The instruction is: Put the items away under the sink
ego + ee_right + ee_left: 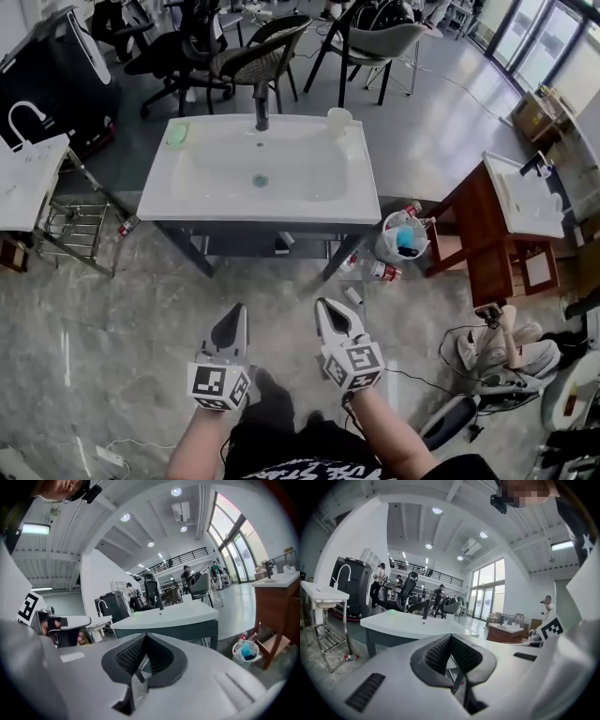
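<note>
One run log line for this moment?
left gripper: shut, empty | right gripper: shut, empty | sink: ahead | bin: floor beside sink

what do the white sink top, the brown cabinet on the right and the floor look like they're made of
Sink top: white and glossy with soft reflections, likely glazed ceramic or cast stone. Cabinet: reddish-brown with a slight sheen, wood or wood veneer. Floor: grey with pale veining and a polished shine, marble or marble-look tile.
</note>
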